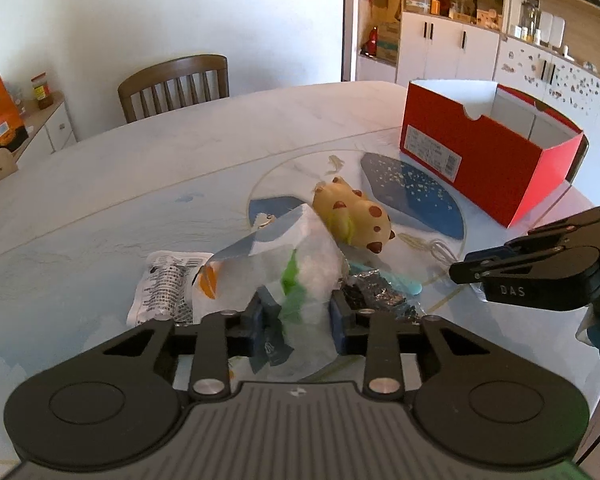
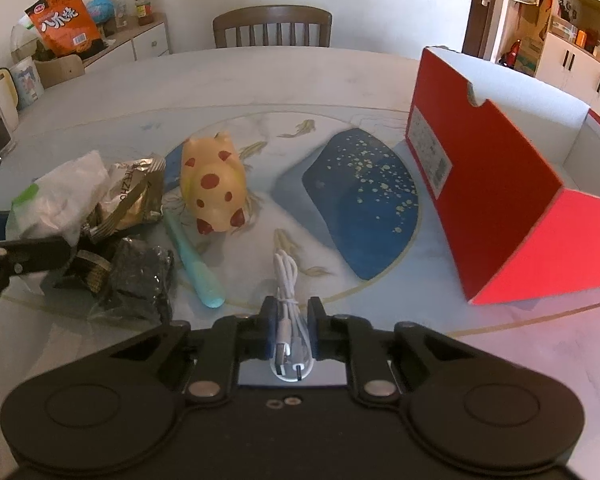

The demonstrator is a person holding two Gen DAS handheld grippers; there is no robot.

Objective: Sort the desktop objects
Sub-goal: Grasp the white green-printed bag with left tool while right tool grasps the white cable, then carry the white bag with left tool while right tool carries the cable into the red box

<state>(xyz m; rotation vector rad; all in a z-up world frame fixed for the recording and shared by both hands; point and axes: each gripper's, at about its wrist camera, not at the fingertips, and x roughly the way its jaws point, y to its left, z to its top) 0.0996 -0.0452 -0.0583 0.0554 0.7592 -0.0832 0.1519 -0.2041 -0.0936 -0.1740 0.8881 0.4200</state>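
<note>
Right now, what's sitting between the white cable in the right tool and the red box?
Nothing stands there. In the right wrist view, only bare table with its painted blue patch separates the white cable from the red box.

Both your wrist views sit low over the worktop (image 1: 140, 168), facing the chair (image 1: 174, 84); both share the spotted toy (image 2: 214, 186), red box (image 1: 488, 152), probably equally near.

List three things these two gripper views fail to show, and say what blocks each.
1. Floor of the red shoebox: its own walls hide it in both views.
2. Whether the right gripper already pinches the white cable: unclear in the right wrist view.
3. Wrappers behind the white plastic bag between the left gripper fingers: covered in the left wrist view.
</note>
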